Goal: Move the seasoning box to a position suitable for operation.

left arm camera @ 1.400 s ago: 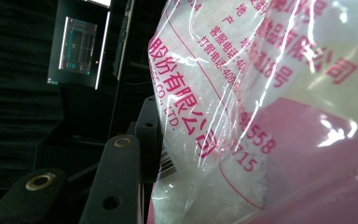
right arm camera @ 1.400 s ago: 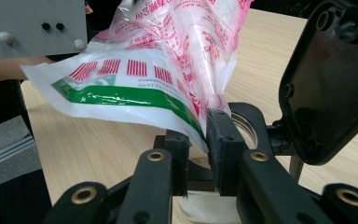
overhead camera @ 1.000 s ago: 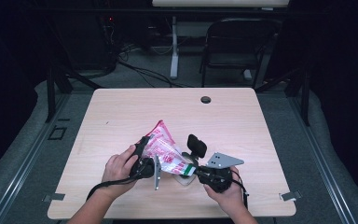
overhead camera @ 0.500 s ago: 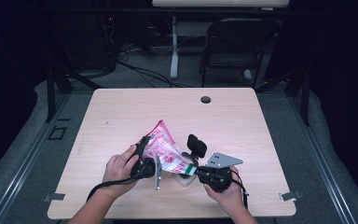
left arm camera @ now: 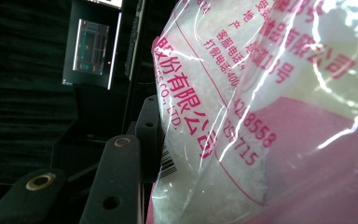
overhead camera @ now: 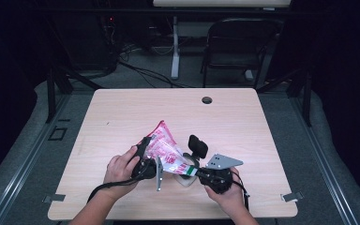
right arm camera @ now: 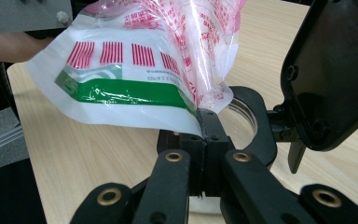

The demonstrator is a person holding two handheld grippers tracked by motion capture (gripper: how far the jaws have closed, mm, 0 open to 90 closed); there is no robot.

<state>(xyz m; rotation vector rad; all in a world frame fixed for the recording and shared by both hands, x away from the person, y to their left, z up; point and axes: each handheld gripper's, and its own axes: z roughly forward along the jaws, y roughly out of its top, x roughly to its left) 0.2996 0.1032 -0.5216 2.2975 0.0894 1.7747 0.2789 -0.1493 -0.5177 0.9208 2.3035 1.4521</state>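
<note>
- The clear plastic bag (left arm camera: 279,112) carries pink Chinese print in the left gripper view; one large line reads "股份有限公司".
- Just under that line stand the Latin letters "CO., LTD.", partly cut off.
- Smaller pink lines on the same bag include "客服电话" followed by digits starting "400".
- Lower on the bag, the digits "8558" and "715" can be read.
- A black barcode sits at the bag's edge; its digits are too small to read.
- In the right gripper view, the bag's (right arm camera: 135,70) print is too blurred to read.

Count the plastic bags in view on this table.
1. The plastic bag is held above the table's near edge, the left gripper holding one side, the right gripper pinching its corner.
</note>
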